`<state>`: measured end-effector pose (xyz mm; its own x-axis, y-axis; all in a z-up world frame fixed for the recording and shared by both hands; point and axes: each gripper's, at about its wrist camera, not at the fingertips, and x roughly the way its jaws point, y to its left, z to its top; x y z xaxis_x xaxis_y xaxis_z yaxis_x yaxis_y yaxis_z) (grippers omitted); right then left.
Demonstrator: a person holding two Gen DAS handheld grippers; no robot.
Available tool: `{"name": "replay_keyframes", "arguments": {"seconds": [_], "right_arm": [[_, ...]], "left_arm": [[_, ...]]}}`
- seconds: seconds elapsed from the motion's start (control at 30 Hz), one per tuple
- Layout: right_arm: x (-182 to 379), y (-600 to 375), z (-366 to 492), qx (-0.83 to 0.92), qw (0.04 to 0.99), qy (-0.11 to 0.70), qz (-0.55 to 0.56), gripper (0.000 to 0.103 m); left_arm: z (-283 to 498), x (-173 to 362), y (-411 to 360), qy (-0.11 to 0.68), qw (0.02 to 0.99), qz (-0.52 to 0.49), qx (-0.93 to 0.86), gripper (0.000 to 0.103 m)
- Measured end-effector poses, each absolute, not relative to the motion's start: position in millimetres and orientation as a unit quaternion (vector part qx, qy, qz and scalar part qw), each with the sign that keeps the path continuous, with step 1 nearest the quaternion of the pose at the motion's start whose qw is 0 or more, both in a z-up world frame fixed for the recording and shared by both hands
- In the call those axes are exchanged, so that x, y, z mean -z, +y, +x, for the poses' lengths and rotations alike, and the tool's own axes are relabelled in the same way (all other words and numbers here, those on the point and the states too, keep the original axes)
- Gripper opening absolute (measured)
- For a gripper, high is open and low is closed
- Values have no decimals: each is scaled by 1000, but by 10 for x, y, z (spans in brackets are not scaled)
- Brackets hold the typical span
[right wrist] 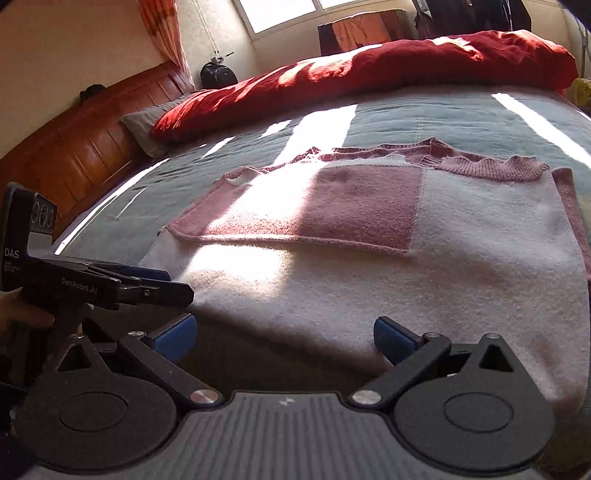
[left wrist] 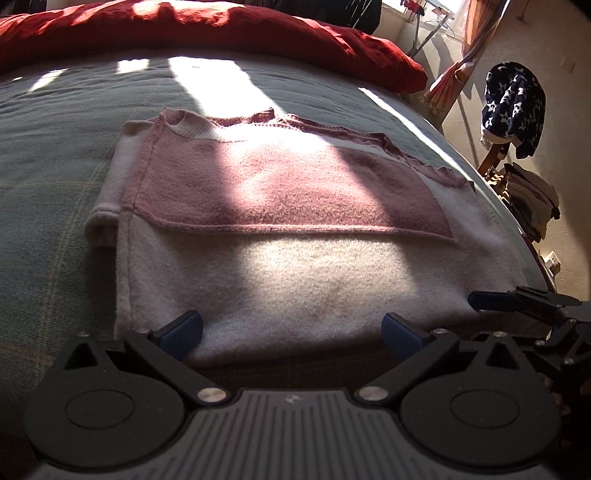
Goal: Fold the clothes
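Observation:
A white knitted sweater (left wrist: 295, 266) (right wrist: 369, 280) with a pink panel lies flat on the bed, its sleeves folded in over the body. The hem is the edge nearest both grippers. My left gripper (left wrist: 293, 330) is open at the hem's left part, blue pads wide apart with the cloth edge in the gap and nothing clamped. In the right wrist view the left gripper (right wrist: 173, 283) shows side-on at the left. My right gripper (right wrist: 282, 338) is open in the same way, further right along the hem. The left wrist view shows the right gripper (left wrist: 476, 300) side-on at the sweater's near right corner.
The grey-green bed cover (left wrist: 55, 166) (right wrist: 424, 118) carries a red duvet (left wrist: 221, 33) (right wrist: 369, 70) along its far side. A wooden headboard (right wrist: 81, 147) and a grey pillow (right wrist: 140, 125) are at the left. Beyond the bed's right edge are a star-patterned garment (left wrist: 513, 107) and stacked clothes (left wrist: 532, 203).

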<state>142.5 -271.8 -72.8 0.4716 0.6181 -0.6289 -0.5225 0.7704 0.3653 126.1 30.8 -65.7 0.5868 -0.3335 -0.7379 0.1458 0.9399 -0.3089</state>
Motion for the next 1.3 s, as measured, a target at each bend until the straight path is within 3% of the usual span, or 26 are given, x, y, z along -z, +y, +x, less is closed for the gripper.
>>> {"name": "replay_keyframes", "arguments": {"seconds": [0.33,0.53,0.83,1.03,1.3], "right_arm": [[496,-2954,1443,-249,904,346,12,103],[771,-3264,1506,-189,902,387,15,103],[868,-3160,1549,-174,899,402,-6,103],[878,-3149,1515,-175,900,398,-17,103],[720,-3192,1524,-190,903,385,-9,103]], "left_arm": [[1454,506,269,417,901,-63,97,102],[1354,632,454,421,899,-86,89,102],[1640,312,486,379,916,-74,105,102],[1893,610,708,400,908,-104,70,102],[1803,634,805,385,910,-138,69,102]]}}
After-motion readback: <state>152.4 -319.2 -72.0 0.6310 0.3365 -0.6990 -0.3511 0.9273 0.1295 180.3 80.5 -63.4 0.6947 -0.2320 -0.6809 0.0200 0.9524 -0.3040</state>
